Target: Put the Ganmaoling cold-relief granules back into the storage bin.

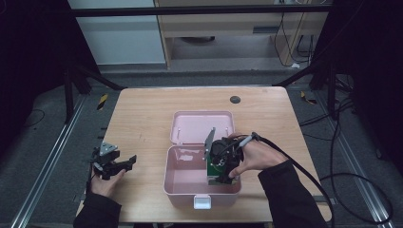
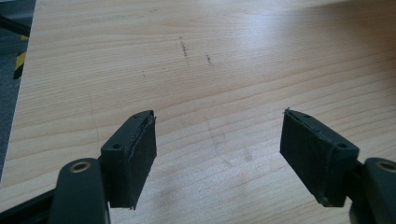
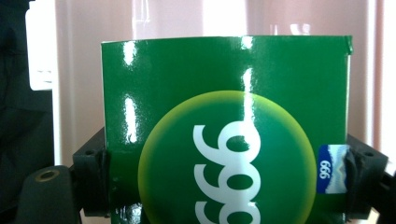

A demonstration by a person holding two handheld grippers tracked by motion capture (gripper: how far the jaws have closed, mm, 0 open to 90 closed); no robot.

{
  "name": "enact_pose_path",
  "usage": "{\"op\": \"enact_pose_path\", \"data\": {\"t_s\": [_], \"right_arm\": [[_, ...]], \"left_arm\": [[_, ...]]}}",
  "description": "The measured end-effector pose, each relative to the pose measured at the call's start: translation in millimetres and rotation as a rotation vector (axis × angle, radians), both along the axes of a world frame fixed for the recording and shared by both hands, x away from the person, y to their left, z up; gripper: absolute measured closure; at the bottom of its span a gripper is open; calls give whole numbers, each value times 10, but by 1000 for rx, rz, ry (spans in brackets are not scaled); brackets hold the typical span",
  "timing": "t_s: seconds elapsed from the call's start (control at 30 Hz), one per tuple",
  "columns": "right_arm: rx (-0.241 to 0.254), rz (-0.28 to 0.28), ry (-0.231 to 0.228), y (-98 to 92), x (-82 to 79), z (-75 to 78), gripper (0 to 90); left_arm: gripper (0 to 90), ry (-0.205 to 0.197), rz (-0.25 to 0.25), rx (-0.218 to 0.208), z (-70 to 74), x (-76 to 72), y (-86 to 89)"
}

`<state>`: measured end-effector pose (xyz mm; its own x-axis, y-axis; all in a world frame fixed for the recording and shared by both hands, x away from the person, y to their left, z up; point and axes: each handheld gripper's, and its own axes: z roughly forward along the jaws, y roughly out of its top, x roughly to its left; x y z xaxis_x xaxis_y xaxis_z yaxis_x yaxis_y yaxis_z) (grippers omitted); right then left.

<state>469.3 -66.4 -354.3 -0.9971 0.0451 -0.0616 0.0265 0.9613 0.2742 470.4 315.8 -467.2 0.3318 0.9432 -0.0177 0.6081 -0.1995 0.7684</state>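
My right gripper [image 1: 220, 176] is shut on a glossy green carton [image 3: 224, 107] that bears a yellow-green disc and white "999" print. Its pads press on the carton's two sides, and pink plastic rises close behind it. In the high view the green carton [image 1: 214, 172] hangs point-down inside the right part of an open pink box [image 1: 177, 187]. The box's lid [image 1: 203, 127] lies flat behind it. My left gripper [image 1: 124, 163] rests low at the table's left front. In the left gripper view, that gripper [image 2: 217, 144] is open with nothing between its pads, just bare wood below.
The wooden table [image 1: 142, 118] has a small dark round cap [image 1: 235, 99] near its far edge. A white latch [image 1: 202, 203] sticks out of the pink box's front wall. A black cable [image 1: 304, 171] trails right from my right gripper. Dark floor and metal rails surround the table.
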Motion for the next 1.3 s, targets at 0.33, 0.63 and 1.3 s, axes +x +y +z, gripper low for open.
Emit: {"op": "enact_pose_path", "data": {"t_s": [0.33, 0.63, 1.3], "right_arm": [[-20, 12, 12, 56, 13, -154, 158], [-8, -8, 29, -16, 42, -315, 156], [23, -40, -6, -94, 67, -242, 118]], "left_arm": [[261, -4, 1, -1, 8, -5, 5], [261, -4, 3, -2, 3, -1, 3], [261, -1, 1, -4, 1, 0, 4]]}}
